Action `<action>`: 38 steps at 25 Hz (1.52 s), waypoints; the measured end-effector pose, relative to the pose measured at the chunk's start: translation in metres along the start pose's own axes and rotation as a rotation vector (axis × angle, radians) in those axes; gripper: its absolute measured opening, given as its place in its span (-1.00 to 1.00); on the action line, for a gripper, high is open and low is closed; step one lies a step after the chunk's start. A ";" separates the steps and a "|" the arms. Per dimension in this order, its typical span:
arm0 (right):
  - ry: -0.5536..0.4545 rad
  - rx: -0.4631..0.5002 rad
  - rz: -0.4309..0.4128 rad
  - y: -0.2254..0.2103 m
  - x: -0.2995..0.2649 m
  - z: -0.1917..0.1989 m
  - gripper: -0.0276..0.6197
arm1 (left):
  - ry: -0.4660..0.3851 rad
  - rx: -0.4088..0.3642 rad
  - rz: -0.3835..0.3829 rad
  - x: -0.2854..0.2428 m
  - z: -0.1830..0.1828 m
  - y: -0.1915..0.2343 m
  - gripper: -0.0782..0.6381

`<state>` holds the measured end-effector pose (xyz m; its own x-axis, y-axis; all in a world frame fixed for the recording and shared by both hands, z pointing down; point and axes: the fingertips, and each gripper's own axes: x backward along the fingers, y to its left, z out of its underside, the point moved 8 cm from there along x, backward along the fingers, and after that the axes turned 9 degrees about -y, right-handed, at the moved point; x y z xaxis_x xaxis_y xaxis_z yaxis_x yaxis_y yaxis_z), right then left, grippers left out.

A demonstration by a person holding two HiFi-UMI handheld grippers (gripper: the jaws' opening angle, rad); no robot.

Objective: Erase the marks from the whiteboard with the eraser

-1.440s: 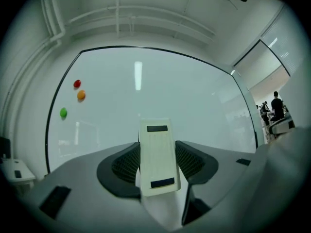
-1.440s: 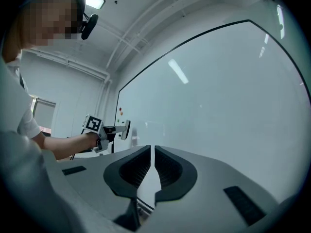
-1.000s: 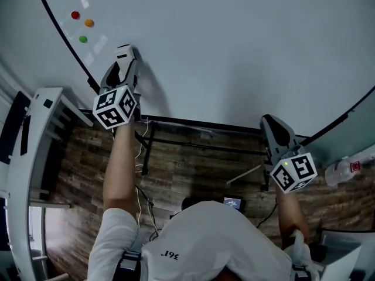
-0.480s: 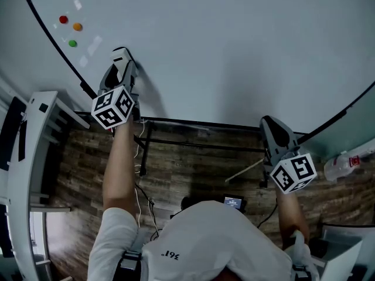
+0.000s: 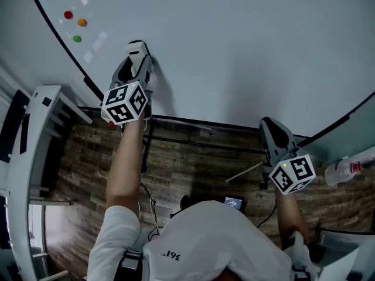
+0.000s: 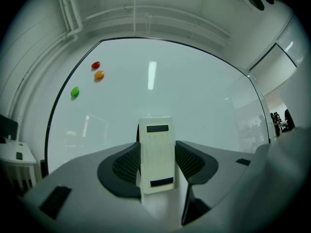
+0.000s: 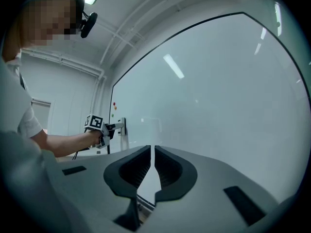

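Observation:
The whiteboard [image 5: 234, 45] fills the upper head view, and I see no pen marks on it. My left gripper [image 5: 136, 50] is shut on a white eraser [image 6: 156, 154], which is pressed against the board's lower left part. In the left gripper view the eraser stands upright between the ribbed pads [image 6: 127, 165]. My right gripper [image 5: 271, 123] hangs lower, near the board's bottom edge, with its jaws shut on nothing [image 7: 154, 152]. The right gripper view also catches the left gripper [image 7: 104, 127] at the board.
Red [image 5: 68, 15], orange [image 5: 82, 22] and green [image 5: 77, 38] magnets sit at the board's upper left. A white rack [image 5: 35, 133] stands at the left, the board's black stand [image 5: 176, 142] is below, and a spray bottle [image 5: 345, 168] lies at the right.
My left gripper has slid to the right and a little up along the board with the eraser. The right gripper has stayed in place.

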<state>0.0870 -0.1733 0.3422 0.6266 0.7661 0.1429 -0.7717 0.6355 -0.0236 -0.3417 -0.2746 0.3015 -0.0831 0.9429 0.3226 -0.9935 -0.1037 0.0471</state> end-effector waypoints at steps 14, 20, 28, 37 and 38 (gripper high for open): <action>-0.014 -0.021 0.018 -0.012 0.026 -0.003 -0.79 | 0.024 -0.040 0.060 -0.013 0.000 -0.074 -0.14; -0.023 -0.018 0.027 -0.019 0.038 -0.004 -0.79 | 0.034 -0.045 0.095 -0.017 0.003 -0.103 -0.14; -0.027 -0.010 0.042 -0.027 0.052 -0.008 -0.79 | 0.041 -0.042 0.146 -0.022 0.009 -0.142 -0.14; -0.021 0.002 0.044 -0.035 0.066 -0.012 -0.79 | 0.047 -0.031 0.191 -0.024 0.017 -0.183 -0.14; -0.021 0.002 0.045 -0.036 0.067 -0.012 -0.79 | 0.047 -0.029 0.192 -0.025 0.018 -0.186 -0.14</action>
<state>0.1583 -0.1434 0.3405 0.5887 0.7919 0.1626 -0.7995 0.6001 -0.0280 -0.1535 -0.2843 0.3017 -0.2738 0.9206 0.2784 -0.9609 -0.2742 -0.0384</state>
